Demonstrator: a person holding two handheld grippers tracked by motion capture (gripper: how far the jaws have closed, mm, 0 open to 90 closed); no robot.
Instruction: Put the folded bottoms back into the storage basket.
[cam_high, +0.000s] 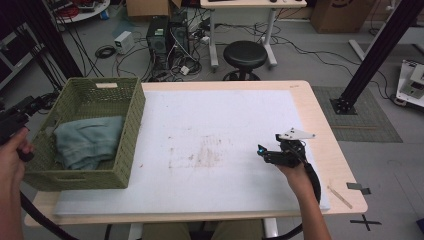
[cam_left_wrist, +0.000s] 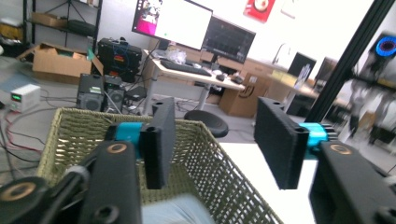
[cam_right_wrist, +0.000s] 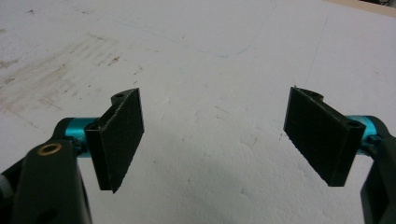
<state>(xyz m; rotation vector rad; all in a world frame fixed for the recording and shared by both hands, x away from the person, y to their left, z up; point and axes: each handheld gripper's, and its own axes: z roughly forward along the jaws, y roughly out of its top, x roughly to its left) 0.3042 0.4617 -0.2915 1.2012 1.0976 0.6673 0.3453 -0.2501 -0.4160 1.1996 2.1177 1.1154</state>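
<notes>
A green woven basket (cam_high: 127, 125) stands on the left part of the table, with a crumpled blue-green cloth (cam_high: 87, 140) lying inside it. My left gripper (cam_high: 30, 107) is held just outside the basket's left wall. In the left gripper view it (cam_left_wrist: 219, 140) is open above the basket (cam_left_wrist: 74, 126), nothing sits between its jaws, and a bit of the cloth (cam_left_wrist: 173, 210) shows below. My right gripper (cam_high: 263, 151) hovers low over the white mat (cam_high: 215, 110) right of centre, pointing left. In the right gripper view it (cam_right_wrist: 212, 135) stands open and empty over the mat (cam_right_wrist: 210, 56).
The mat has a faint brown stain (cam_high: 205, 155) near its middle. A thin wooden stick (cam_high: 340, 196) lies on the bare table edge at the front right. Beyond the table are a black stool (cam_high: 245, 55), computer towers (cam_high: 167, 40) and a black frame post (cam_high: 375, 55).
</notes>
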